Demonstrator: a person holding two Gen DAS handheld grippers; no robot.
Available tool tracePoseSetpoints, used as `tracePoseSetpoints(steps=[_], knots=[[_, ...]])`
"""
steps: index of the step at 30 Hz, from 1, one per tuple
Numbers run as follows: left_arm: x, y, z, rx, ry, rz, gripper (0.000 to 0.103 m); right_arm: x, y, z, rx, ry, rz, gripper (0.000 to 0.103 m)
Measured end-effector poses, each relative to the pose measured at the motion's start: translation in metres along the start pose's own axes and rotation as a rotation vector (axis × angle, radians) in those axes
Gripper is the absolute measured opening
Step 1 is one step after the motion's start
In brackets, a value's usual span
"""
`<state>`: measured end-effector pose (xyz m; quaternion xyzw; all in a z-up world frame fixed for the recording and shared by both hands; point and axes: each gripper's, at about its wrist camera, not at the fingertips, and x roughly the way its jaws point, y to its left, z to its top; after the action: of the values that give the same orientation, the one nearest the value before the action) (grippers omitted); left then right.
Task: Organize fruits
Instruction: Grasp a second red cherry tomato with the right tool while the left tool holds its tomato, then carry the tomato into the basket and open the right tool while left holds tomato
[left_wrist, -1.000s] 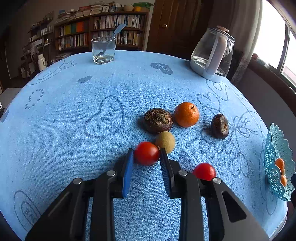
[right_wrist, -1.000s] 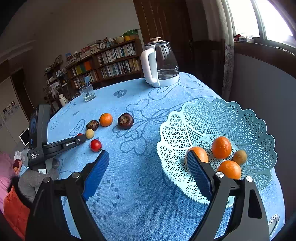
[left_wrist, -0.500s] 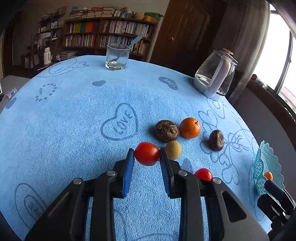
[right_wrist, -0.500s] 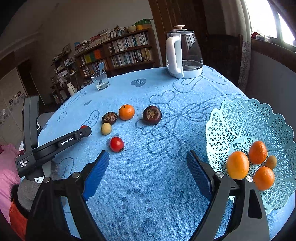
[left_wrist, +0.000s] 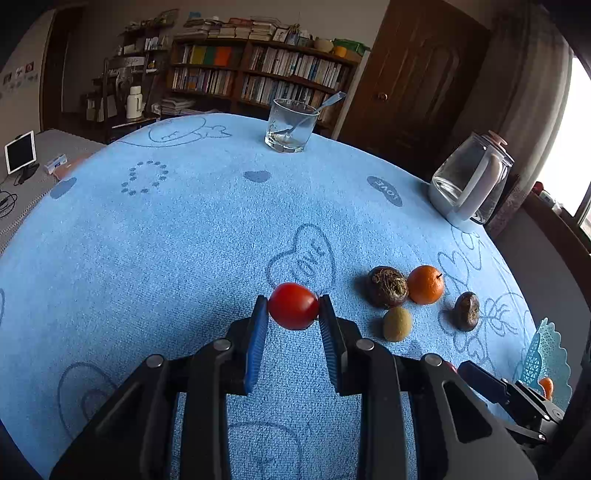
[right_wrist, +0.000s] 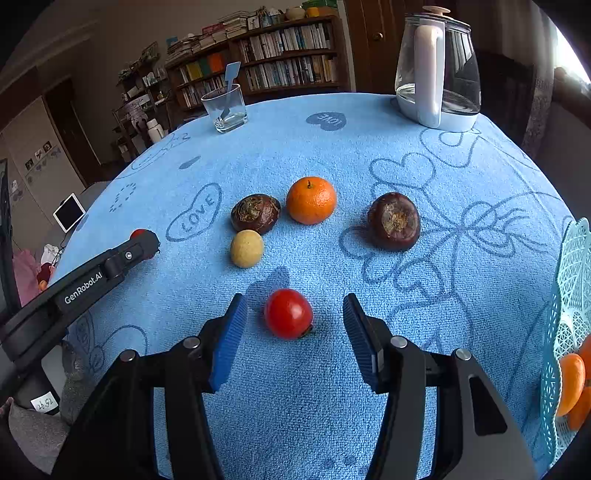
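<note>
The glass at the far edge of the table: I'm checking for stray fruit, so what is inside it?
The glass holds only a spoon, bowl down, handle leaning over the rim. No fruit shows through its clear walls.

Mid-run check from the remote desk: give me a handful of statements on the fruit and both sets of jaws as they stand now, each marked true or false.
1. The left gripper is clamped on a red tomato. True.
2. The right gripper already grips its tomato. False: its jaws are closing, the tomato between them with gaps on both sides.
3. The loose orange lies between two dark brown fruits. True.
4. The mesh basket is empty. False: oranges lie in it.
5. The drinking glass lies tipped over. False: it stands upright.
</note>
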<state>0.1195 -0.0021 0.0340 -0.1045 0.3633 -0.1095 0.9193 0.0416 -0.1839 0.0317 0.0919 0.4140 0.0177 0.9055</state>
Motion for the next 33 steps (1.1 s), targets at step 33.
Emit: tracePoseSetpoints(steps=[33], knots=[[-0.011,-0.012,-0.001,0.021,-0.018,-0.078,0.028,-0.073,-0.041,0.010,0.111,-0.176,-0.120,0.029]])
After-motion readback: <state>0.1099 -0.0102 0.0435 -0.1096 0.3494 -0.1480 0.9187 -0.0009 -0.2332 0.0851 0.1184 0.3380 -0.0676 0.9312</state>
